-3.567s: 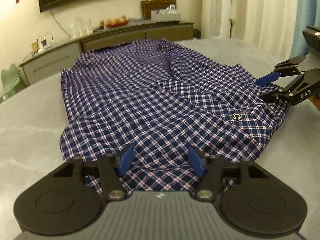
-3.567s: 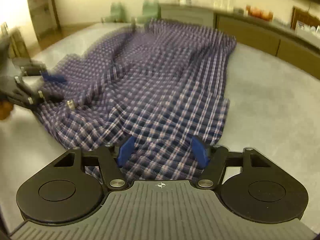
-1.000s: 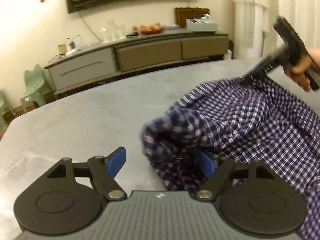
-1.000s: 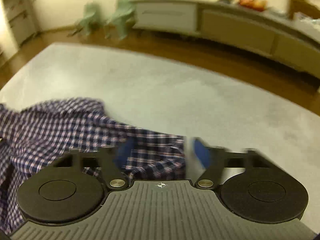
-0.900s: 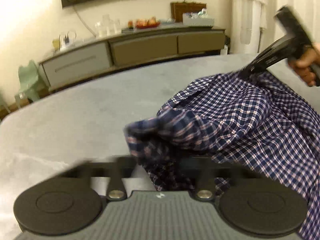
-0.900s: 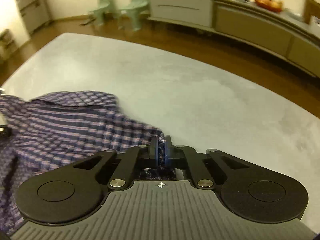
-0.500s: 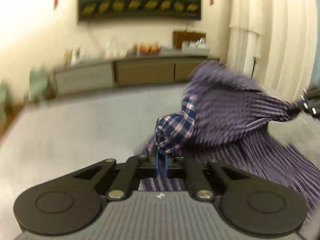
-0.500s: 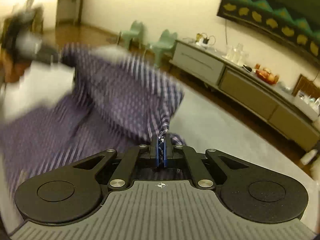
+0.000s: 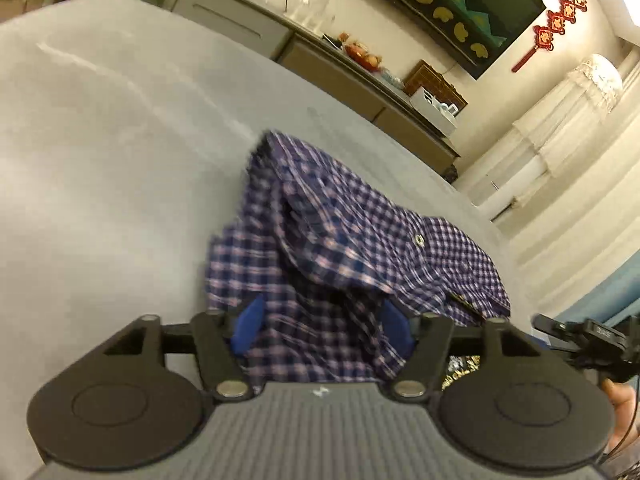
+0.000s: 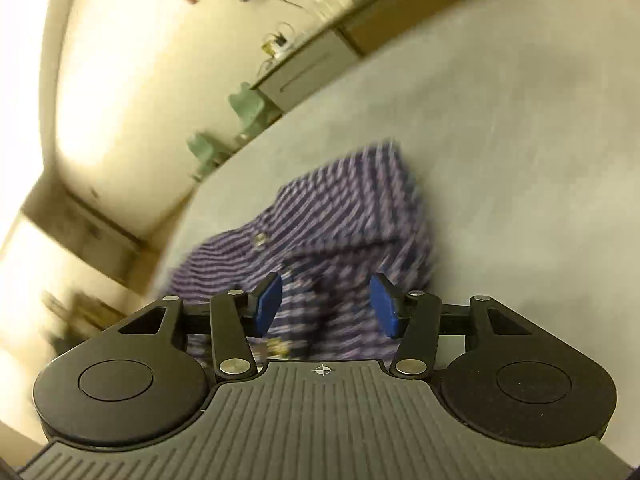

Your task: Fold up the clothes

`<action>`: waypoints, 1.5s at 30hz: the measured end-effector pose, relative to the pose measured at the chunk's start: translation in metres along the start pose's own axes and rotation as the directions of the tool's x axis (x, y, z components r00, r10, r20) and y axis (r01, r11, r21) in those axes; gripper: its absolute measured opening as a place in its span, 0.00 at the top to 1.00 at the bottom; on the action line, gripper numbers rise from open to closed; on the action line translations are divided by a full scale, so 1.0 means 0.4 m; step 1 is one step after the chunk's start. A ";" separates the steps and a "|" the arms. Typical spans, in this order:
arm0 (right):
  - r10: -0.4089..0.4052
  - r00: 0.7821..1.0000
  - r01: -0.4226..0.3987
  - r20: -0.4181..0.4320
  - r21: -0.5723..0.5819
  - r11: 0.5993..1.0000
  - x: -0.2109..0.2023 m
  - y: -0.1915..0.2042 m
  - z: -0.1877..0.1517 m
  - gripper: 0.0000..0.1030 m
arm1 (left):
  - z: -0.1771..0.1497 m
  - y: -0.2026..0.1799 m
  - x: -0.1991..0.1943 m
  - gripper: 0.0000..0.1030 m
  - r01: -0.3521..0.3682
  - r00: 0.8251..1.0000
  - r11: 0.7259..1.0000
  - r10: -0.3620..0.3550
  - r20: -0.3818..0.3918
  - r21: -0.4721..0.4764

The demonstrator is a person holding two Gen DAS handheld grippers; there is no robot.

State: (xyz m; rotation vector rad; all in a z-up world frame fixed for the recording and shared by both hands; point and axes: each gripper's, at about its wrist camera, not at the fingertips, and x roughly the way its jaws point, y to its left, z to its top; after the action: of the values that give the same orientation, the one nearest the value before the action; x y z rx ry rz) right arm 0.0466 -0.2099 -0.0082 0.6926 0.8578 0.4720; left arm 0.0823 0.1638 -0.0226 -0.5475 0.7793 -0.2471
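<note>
While both claws stand with their blue pads spread apart and nothing between them, the shirt (image 9: 352,248) lies on the table (image 9: 120,140) as a doubled-over bundle. The left gripper (image 9: 322,320) hangs just above the near end of the cloth, tilted, its pads straddling the plaid without pinching it. The right gripper (image 10: 326,304) is likewise parted over the near end in its own view, though that picture is smeared by motion and fine detail is lost. In the left view the right tool and part of a hand (image 9: 624,404) show at the right edge, beside the table's edge.

The near end of the shirt seems to reach the table's near edge. Beyond that, an upper layer lies over a lower one, with a dark gap between them where the top sags open, and a snap (image 9: 419,239) shows on the upper layer. The far end narrows to a blunt corner well short of the table's far edge.

My judgement: at least one fold is in, since the cloth lies in layers rather than spread flat. Yet the bundle is loose and uneven, with its edges not aligned, so it likely needs squaring and perhaps another fold. Whether this counts as finished the pictures do not settle.
</note>
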 end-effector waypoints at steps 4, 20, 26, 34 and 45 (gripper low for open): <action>-0.102 0.995 0.101 0.009 0.057 0.993 0.031 -0.017 -0.013 0.41 | 0.011 0.028 -0.005 0.15 0.034 0.997 0.996 -0.028 0.076 -0.077; -0.044 0.996 0.041 0.081 0.030 0.999 -0.008 -0.012 0.003 0.98 | 0.039 0.005 0.064 0.95 0.100 0.995 0.990 -0.098 0.026 -0.096; 0.074 0.983 -0.097 0.171 0.131 0.987 -0.171 -0.047 -0.074 1.00 | 0.033 0.108 0.004 0.93 0.107 0.994 0.970 -0.110 -0.001 -0.218; 0.088 0.996 -0.089 0.014 0.147 0.985 -0.092 -0.033 -0.141 0.39 | -0.014 0.061 0.037 0.36 0.089 0.995 0.985 -0.081 0.058 -0.150; 0.026 0.993 -0.035 0.115 0.075 0.997 -0.005 0.046 -0.147 0.25 | -0.045 -0.029 0.081 0.36 0.073 0.996 0.997 -0.072 0.047 -0.009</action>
State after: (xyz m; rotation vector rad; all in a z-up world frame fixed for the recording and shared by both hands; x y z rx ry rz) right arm -0.0043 -0.1773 -0.0210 0.7966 0.7614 0.4240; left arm 0.0914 0.1344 -0.0461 -0.5904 0.7167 -0.2963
